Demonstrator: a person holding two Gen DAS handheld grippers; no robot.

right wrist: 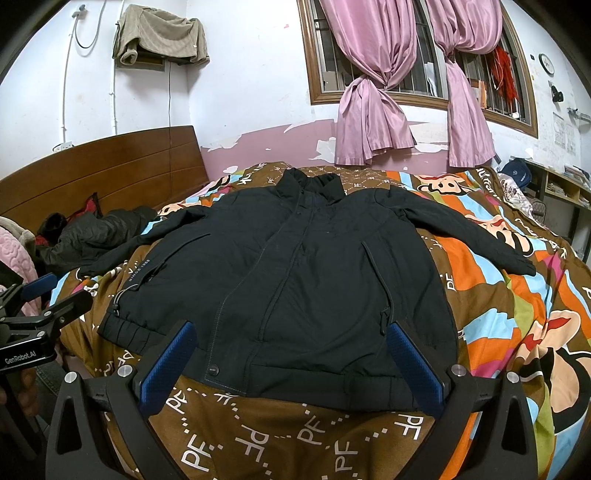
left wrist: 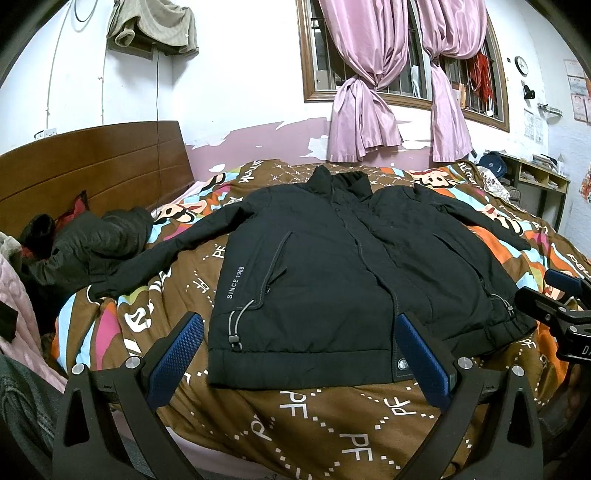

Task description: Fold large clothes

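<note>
Both my left gripper (left wrist: 299, 354) and right gripper (right wrist: 291, 363) hover spread wide, empty, over the hem of the black padded zip-up jacket (left wrist: 332, 266) lying flat on the brown cartoon-print quilt (left wrist: 314, 424), so I reckon I'll pinch quilt along with slippery hem.

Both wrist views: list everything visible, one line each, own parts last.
jacket: one, black, spread flat front-up on the bed, sleeves out.
quilt: one, brown with bright cartoon print, covering the bed.
headboard: one, brown wood, left.
dark clothes: a pile, black, by the headboard.
curtains: two, pink, knotted at the window.
beige cloth: one, hung high on the wall.
clock: one, round, right wall.
left gripper: open, blue pads, over the hem.
right gripper: open, blue pads, over the hem.
</note>
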